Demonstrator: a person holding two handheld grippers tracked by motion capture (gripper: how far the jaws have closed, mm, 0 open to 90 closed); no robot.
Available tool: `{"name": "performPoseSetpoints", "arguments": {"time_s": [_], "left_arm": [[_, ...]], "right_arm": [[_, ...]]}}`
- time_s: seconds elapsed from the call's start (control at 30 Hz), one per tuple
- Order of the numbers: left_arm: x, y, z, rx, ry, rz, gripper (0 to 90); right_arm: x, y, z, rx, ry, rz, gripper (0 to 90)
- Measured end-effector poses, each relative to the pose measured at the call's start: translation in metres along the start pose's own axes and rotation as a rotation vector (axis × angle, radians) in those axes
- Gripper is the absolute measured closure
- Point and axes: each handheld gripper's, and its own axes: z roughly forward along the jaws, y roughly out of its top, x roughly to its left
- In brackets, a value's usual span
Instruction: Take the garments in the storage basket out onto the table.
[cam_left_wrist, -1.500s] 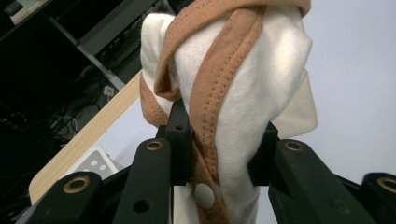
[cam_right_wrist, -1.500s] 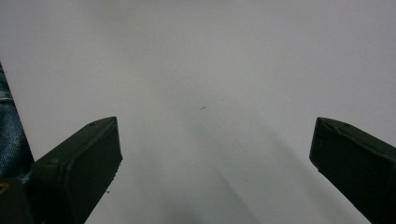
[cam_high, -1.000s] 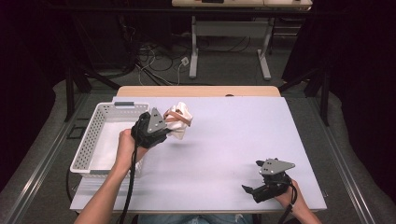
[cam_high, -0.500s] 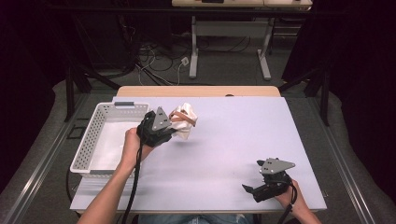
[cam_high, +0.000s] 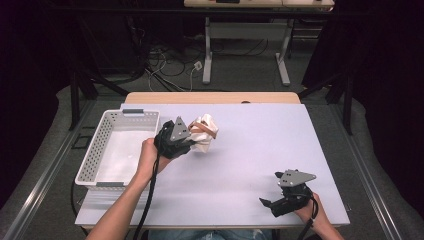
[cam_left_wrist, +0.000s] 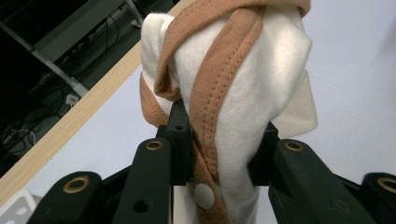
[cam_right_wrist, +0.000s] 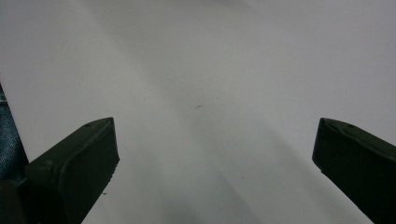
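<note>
1. I see the left tool (cam_high: 192, 141) held above the tabletop (cam_high: 250, 150), just right of the white perforated basket (cam_high: 97, 150) that sits at the tabletop's left edge.
2. Its jaws are closed down on a bunched cream garment (cam_high: 205, 132) with tan-orange stitched trim. In the left gripper view the cloth (cam_left_wrist: 243, 93) is pinched between the two black jaws and stands up in a twisted clump beyond them.
3. A white snap button (cam_left_wrist: 204, 196) shows on the trim low between the jaws.
4. From the high view I read the garment as lifted off the surface, beside the basket's far right corner and not inside it; whether any part brushes the tabletop, I cannot tell.
5. The basket's floor looks white; I cannot make out anything distinct lying in it.
6. The right tool (cam_high: 267, 204) lies low at the near right of the tabletop, in the person's right hand (cam_high: 310, 212), well apart from the garment.
7. In the right gripper view its jaws stand wide apart with nothing between them, only bare pale tabletop (cam_right_wrist: 210, 93) ahead. A strip of blue denim (cam_right_wrist: 7, 135) shows at that view's left edge.
</note>
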Motion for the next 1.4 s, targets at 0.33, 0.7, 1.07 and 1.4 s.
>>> {"name": "performPoseSetpoints", "arguments": {"time_s": [0.33, 0.7, 1.07, 1.4], "left_arm": [[-0.007, 0.002, 0.010, -0.011, -0.040, -0.005, 69.2], [-0.013, 0.002, 0.027, 0.004, -0.072, -0.007, 69.1], [-0.019, -0.008, 0.049, 0.036, -0.106, -0.003, 68.9], [-0.027, -0.018, 0.070, 0.082, -0.129, 0.011, 68.5]], "right_arm": [[0.000, 0.000, 0.001, 0.003, -0.004, -0.003, 0.1], [0.000, 0.000, 0.000, 0.001, -0.006, -0.010, 0.1], [0.001, -0.001, 0.001, 0.010, -0.003, -0.029, 0.1], [0.003, -0.001, 0.001, 0.014, 0.004, -0.035, 0.1]]}}
